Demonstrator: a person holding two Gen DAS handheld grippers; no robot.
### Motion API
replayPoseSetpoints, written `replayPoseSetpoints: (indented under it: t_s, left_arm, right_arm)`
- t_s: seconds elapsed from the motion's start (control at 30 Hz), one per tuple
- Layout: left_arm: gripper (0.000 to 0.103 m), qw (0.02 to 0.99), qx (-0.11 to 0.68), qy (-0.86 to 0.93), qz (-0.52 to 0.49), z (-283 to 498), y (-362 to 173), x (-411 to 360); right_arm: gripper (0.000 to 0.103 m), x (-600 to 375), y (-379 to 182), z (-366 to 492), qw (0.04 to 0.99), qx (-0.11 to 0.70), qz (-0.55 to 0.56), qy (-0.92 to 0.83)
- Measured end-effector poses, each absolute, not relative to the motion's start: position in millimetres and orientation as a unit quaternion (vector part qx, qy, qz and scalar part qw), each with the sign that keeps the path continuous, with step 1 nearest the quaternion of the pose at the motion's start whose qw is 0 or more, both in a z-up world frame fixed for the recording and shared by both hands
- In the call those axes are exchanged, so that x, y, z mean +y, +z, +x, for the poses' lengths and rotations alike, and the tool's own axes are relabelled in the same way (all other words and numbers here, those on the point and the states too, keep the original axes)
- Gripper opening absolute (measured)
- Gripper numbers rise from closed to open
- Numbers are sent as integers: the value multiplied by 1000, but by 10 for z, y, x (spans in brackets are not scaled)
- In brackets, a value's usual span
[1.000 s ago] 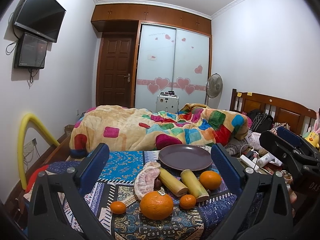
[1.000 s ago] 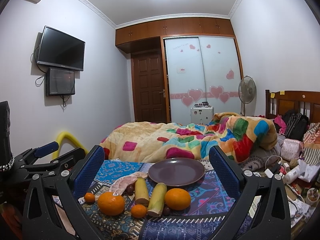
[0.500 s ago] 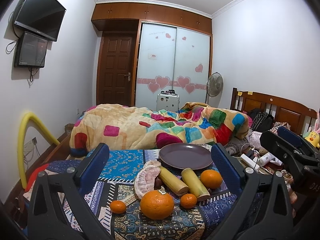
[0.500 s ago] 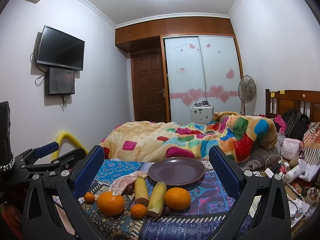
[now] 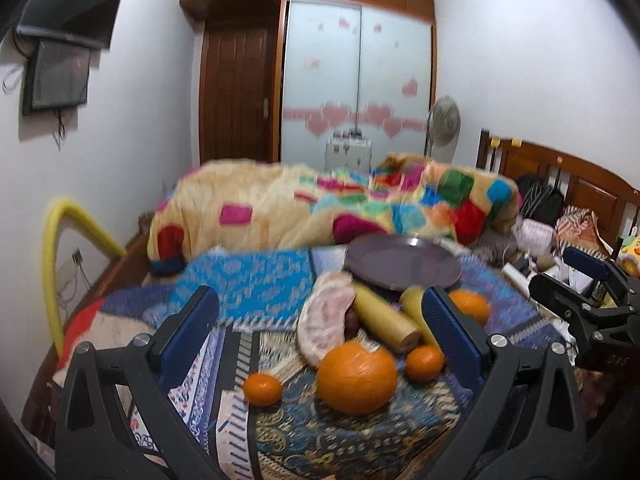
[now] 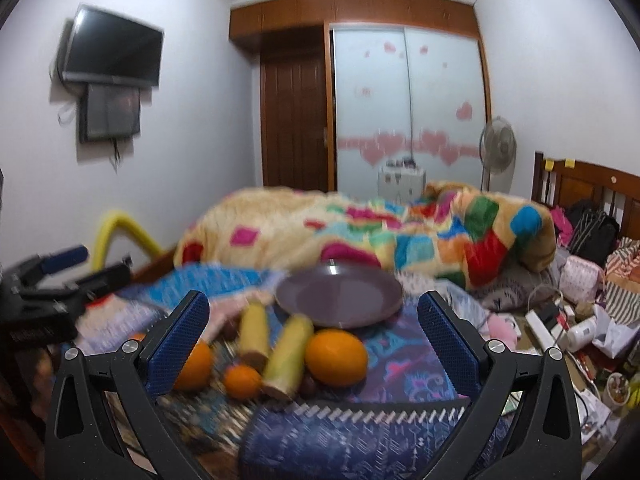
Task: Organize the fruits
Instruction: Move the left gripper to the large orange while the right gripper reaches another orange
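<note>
- Fruits are seen gathered on a patterned cloth (image 5: 280, 280) spread over the bed, just in front of an empty purple plate (image 5: 402, 266).
- A large orange (image 5: 356, 378) is found nearest in the left wrist view, flanked by a small tangerine (image 5: 263, 389) to its left and another small tangerine (image 5: 425, 362) to its right.
- A pomelo segment (image 5: 326, 318) is laid beside two yellow sugarcane pieces (image 5: 384, 318), which point toward the plate.
- A second orange (image 6: 336, 356) is seen close to the plate's near rim in the right wrist view.
- The left gripper (image 5: 320, 326) is held spread wide above the fruit, with nothing between its jaws.
- The right gripper (image 6: 314, 330) is likewise spread wide and empty.
- Both views are blurred.
</note>
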State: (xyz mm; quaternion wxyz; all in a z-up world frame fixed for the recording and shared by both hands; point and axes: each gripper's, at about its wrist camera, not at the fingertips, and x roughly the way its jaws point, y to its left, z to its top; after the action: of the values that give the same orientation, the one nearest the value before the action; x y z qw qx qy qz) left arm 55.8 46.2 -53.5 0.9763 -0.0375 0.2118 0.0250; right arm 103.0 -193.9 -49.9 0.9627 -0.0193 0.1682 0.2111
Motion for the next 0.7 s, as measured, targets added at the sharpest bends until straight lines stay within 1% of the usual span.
replayPoseSetpoints:
  t_s: [0.1, 0.17, 0.23, 0.3, 0.43, 0.57, 0.6, 0.67, 0.7]
  left_arm:
    - [102, 969, 244, 29, -40, 666, -683, 582]
    - [99, 963, 263, 32, -36, 727, -776, 636]
    - [91, 958, 283, 34, -31, 788, -853, 673]
    - [88, 953, 299, 31, -29, 833, -913, 707]
    - [85, 943, 329, 17, -39, 871, -982, 771]
    - [85, 941, 336, -4, -41, 853, -943, 694]
    - [86, 941, 335, -7, -38, 859, -932, 650]
    - [87, 941, 337, -11, -30, 878, -922, 551]
    - [89, 941, 338, -14, -28, 891, -926, 506]
  right_arm:
    - [103, -1953, -673, 1168, 955, 204, -32, 211]
    - [103, -1967, -749, 1207, 951, 218, -37, 215]
    - [103, -1969, -820, 1271, 947, 231, -46, 218]
    - [103, -1981, -874, 1306, 944, 241, -56, 218]
    - [97, -2011, -928, 1375, 939, 255, -70, 219]
    - [95, -2059, -950, 1452, 935, 266, -70, 222]
    - [93, -2082, -954, 1473, 934, 271, -65, 225]
    - [83, -2071, -961, 1530, 931, 279, -61, 227]
    - [81, -2075, -968, 1545, 930, 283, -58, 229]
